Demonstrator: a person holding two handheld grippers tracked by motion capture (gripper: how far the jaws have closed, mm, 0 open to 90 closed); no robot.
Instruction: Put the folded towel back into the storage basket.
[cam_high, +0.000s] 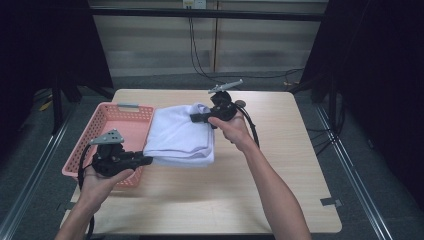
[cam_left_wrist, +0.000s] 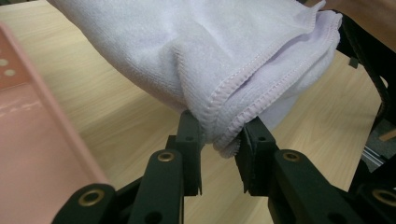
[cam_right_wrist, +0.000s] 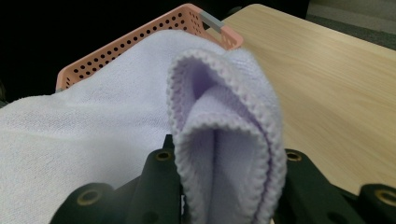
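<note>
In the high view, the folded towel (cam_high: 181, 134) hangs between the two grippers above the table (cam_high: 280, 165), its left edge overlapping the right rim of the basket (cam_high: 107, 120). The left gripper (cam_high: 148, 160) grips the near left corner; the right gripper (cam_high: 194, 118) grips the far right corner. The towel's long axis runs from near to far, tilted slightly rightward toward the right gripper, and the far end sits higher than the near end. In the left gripper view, the left gripper (cam_left_wrist: 219, 144) pinches several stitched layers of the towel (cam_left_wrist: 205, 51) between narrow jaws; the hem bulges out between the pads, a detail too small to tell from above. The pink basket floor (cam_left_wrist: 32, 140) lies at the left, below the towel. In the right gripper view, the right gripper (cam_right_wrist: 229, 186) clamps a rolled fold of towel (cam_right_wrist: 93, 121) that curls open upward between the jaws. The perforated basket wall (cam_right_wrist: 140, 39) and its grey handle (cam_right_wrist: 211, 20) stand behind the cloth.
</note>
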